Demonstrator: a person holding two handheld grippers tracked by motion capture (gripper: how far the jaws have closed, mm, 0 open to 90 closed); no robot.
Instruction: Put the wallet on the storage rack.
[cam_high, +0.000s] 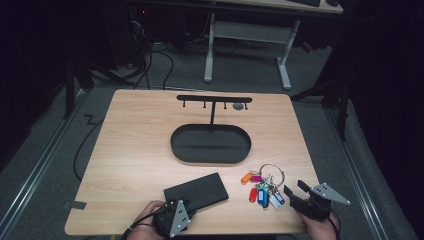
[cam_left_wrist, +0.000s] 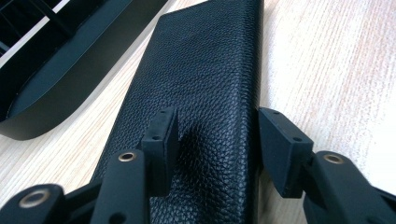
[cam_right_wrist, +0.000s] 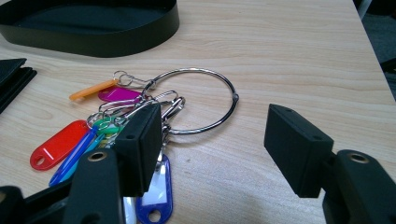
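L tool (cam_left_wrist: 212, 133) is straddling wallet (cam_left_wrist: 201, 84) edge, not gripping yet; could skid toward 12 o'clock. R tool (cam_right_wrist: 219, 144) is hanging open by keyring (cam_right_wrist: 196, 100).

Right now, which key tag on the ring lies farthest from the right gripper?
The orange tag, at the bunch's far edge beside the magenta tag; the red tag and blue tags lie closer to the right gripper.

A flat black rectangular wallet of pebbled leather (cam_left_wrist: 201, 93) is lying closed on the table's near edge, angled with its far end pointing toward the right. Just to its right, a thin metal key ring (cam_right_wrist: 196, 100) is lying flat, trailing a fanned cluster of coloured plastic key tags (cam_high: 260, 192) toward the wallet's side.
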